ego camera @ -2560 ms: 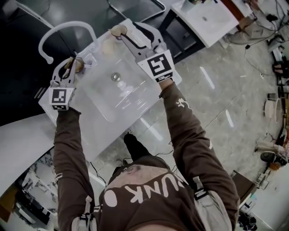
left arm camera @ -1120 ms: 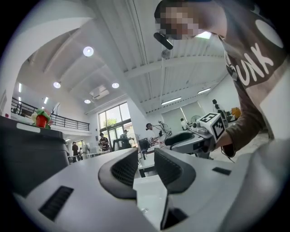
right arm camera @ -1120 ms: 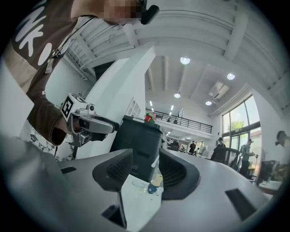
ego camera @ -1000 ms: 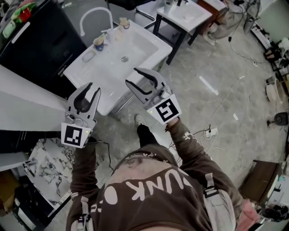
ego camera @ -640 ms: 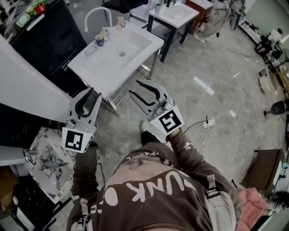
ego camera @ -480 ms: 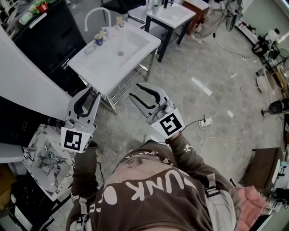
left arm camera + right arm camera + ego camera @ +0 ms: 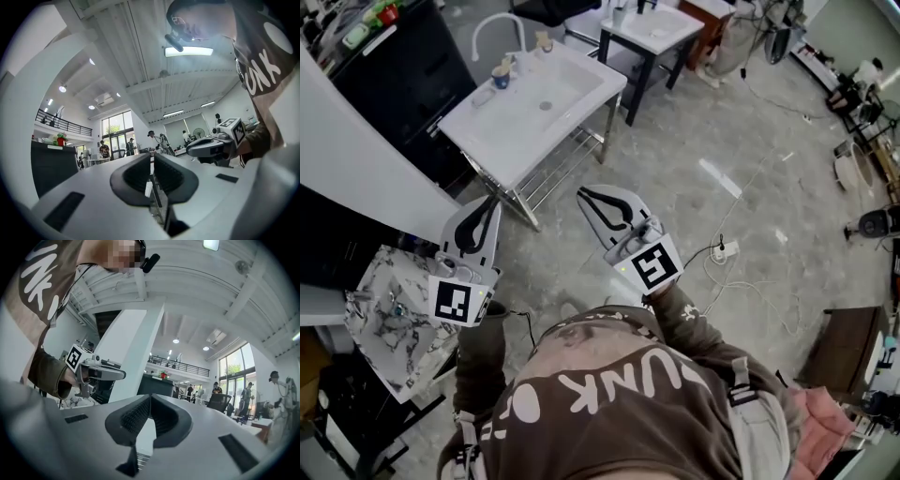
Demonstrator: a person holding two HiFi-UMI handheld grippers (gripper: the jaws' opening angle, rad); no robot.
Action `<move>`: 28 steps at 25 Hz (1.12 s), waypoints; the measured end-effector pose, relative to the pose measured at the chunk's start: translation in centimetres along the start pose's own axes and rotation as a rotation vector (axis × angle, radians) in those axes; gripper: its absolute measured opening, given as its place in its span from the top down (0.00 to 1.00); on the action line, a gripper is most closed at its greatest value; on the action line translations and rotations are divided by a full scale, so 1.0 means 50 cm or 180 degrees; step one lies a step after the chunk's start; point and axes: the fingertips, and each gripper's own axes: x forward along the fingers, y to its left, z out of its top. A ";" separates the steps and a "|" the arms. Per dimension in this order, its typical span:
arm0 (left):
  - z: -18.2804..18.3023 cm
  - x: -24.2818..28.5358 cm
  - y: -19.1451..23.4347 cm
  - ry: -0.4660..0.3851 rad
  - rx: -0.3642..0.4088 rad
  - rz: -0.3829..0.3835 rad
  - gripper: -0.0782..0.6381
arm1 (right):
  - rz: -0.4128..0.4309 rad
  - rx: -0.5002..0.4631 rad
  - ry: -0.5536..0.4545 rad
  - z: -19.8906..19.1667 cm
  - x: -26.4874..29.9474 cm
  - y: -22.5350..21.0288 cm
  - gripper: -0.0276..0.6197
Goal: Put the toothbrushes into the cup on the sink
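Both claws hang over the floor, well apart from the white sink up at eleven o'clock. The left claw is pinched together, empty. The right claw has just been closing, nothing between its jaws. The blue cup stands on the sink's far-left edge; toothbrushes too small to tell.

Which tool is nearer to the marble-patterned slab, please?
Left. The left tool hovers just past the upper-right edge of the marble-patterned slab; the right tool, empty jaws just closed, is farther off to its right.
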 end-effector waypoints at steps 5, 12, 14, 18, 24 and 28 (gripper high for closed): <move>0.010 0.012 -0.044 0.0020 -0.0028 0.0036 0.88 | 0.0030 0.0011 -0.0001 -0.004 -0.044 -0.015 0.94; 0.032 0.019 -0.085 0.0005 -0.0024 0.0067 0.88 | 0.0052 0.0008 -0.0038 0.000 -0.090 -0.023 0.94; 0.036 0.020 -0.091 0.0013 -0.0010 0.0084 0.88 | 0.0060 0.0016 -0.0047 0.000 -0.098 -0.026 0.94; 0.039 0.017 -0.098 0.0029 0.0010 0.0121 0.88 | 0.0073 0.0029 -0.0039 -0.002 -0.111 -0.025 0.94; 0.049 0.022 -0.112 0.0021 0.0038 0.0135 0.88 | 0.0057 0.0040 -0.0083 0.005 -0.125 -0.032 0.94; 0.056 0.024 -0.115 0.0019 0.0049 0.0142 0.88 | 0.0062 0.0011 -0.0077 0.009 -0.130 -0.035 0.94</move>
